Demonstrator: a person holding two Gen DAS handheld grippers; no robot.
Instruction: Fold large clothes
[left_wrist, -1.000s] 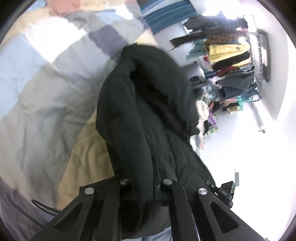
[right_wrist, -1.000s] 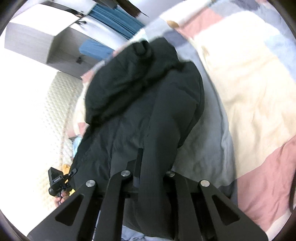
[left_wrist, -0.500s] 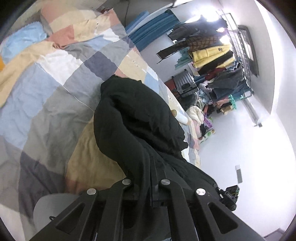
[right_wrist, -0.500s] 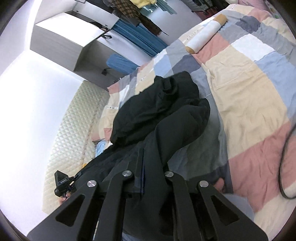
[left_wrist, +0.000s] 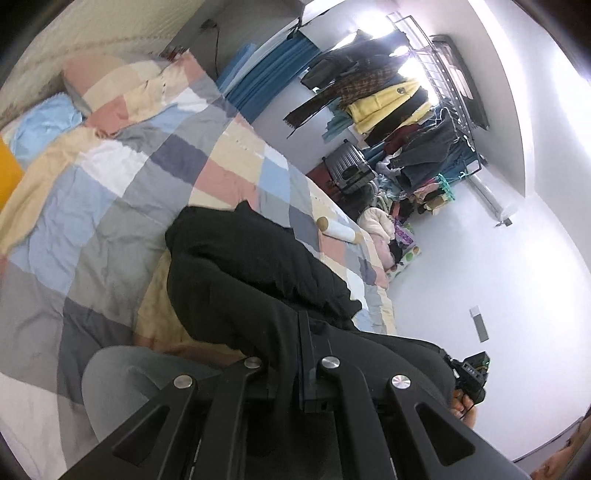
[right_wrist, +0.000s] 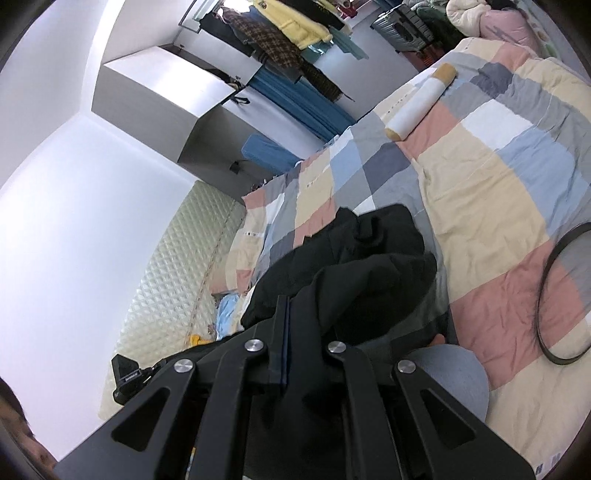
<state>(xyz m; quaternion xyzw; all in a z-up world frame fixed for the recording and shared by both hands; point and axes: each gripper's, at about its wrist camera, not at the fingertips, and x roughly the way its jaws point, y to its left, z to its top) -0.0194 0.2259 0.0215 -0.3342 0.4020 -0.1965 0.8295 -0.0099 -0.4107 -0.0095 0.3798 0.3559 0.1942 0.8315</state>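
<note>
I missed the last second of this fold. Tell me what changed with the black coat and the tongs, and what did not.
Both views pulled back: the black coat fills less of each frame, and more of the patchwork quilt shows, including the white roll. The coat now appears to sag lower toward the quilt. Unchanged: the left tongs and right tongs stay clamped on the fabric; nothing was released.

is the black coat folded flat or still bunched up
Bunched up: the black coat hangs in loose heaps from both tools, left tool and right tool.
</note>
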